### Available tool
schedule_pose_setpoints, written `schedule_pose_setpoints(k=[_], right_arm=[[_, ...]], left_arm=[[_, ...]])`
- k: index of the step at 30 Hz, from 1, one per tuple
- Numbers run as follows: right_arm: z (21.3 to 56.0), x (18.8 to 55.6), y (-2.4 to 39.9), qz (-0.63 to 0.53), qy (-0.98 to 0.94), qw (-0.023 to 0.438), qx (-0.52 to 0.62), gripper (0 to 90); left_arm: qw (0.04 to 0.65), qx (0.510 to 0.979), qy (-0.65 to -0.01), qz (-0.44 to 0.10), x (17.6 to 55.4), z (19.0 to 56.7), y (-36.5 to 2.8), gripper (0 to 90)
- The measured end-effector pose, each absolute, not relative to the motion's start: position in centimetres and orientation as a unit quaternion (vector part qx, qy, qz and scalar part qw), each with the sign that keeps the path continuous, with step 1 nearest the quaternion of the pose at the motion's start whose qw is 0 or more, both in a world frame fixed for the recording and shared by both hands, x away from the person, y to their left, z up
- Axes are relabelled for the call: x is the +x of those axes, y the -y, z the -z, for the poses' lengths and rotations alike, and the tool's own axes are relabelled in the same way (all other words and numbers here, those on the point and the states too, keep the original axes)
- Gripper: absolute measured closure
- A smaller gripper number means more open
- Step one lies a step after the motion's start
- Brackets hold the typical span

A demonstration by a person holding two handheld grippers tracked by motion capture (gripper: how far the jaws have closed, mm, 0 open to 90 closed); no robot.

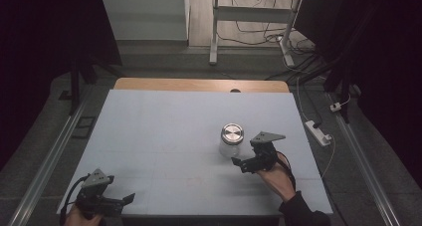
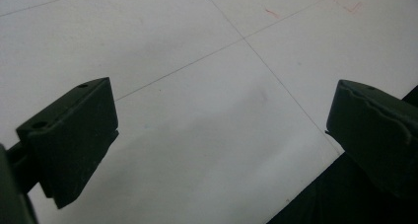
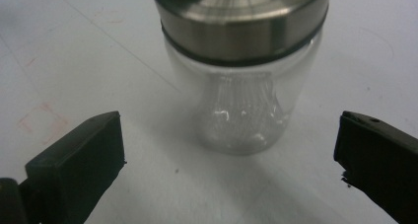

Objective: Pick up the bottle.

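While the right gripper (image 3: 229, 155) is wide open, the glass jar (image 3: 244, 76) stands just ahead of it. The left gripper (image 2: 222, 140) is open too, far from the jar.

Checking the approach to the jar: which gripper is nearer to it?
Right. The right gripper sits just in front of the jar, jaws open and facing it, not touching. The left gripper is far off at the table's near left corner, also open.
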State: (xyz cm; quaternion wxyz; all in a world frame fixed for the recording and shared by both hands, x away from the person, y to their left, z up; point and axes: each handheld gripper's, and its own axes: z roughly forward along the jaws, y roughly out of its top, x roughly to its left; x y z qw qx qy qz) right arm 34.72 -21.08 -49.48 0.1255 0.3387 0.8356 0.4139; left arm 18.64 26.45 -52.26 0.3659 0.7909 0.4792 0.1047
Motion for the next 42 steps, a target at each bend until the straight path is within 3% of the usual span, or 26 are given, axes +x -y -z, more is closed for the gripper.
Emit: schedule_pose_setpoints(k=[27,32,33,42], right_arm=[[51.1,38.9,18.1,-0.4,-0.844,0.125,0.336,0.0],[50.9,38.9,18.0,-0.412,-0.841,0.132,0.323,6.0],[50.9,38.9,18.0,-0.414,-0.842,0.134,0.317,11.3],[50.6,38.4,17.8,-0.408,-0.848,0.158,0.3,14.7]], left_arm=[[0.371,0.79,-0.477,-0.1,18.7,52.3,-26.6,0.2],[0.371,0.79,-0.477,-0.099,18.7,52.3,-26.6,0.2],[0.371,0.79,-0.477,-0.098,18.7,52.3,-26.6,0.2],[0.372,0.791,-0.476,-0.096,18.7,52.3,-26.6,0.3]])
